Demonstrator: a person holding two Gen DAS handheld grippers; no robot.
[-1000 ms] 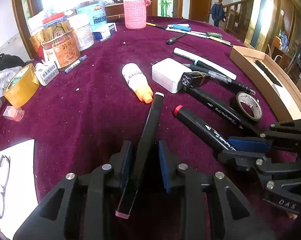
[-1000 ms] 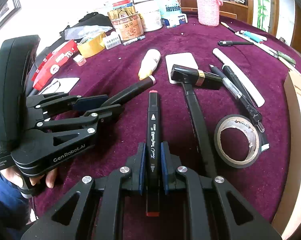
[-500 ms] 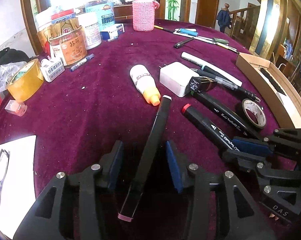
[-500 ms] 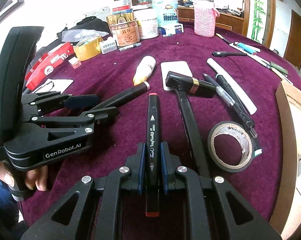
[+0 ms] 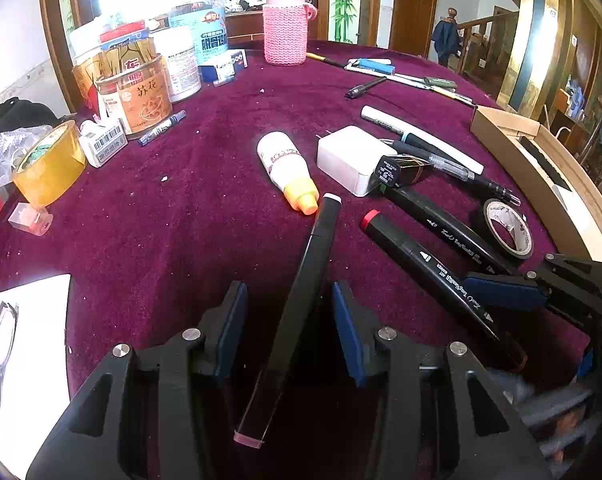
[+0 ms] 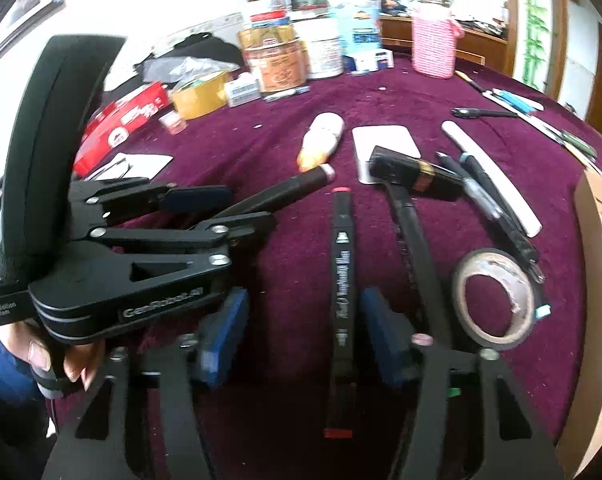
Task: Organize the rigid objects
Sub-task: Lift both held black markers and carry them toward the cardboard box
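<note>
Staircase (image 5: 475,26) only behind left claw (image 5: 289,332)

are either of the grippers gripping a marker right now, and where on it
Neither. The pink-tipped marker lies free between the left gripper pads; the right gripper is opening off the red-tipped marker.

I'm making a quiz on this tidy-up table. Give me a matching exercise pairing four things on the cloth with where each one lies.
Things:
1. red-capped marker
2. pink-capped marker
3. tape ring
4. glue bottle

Places:
A. between the left tool's pads
B. beside the white charger
C. between the right tool's opening pads
D. near the cardboard box

Pairs: 1-C, 2-A, 3-D, 4-B
</note>
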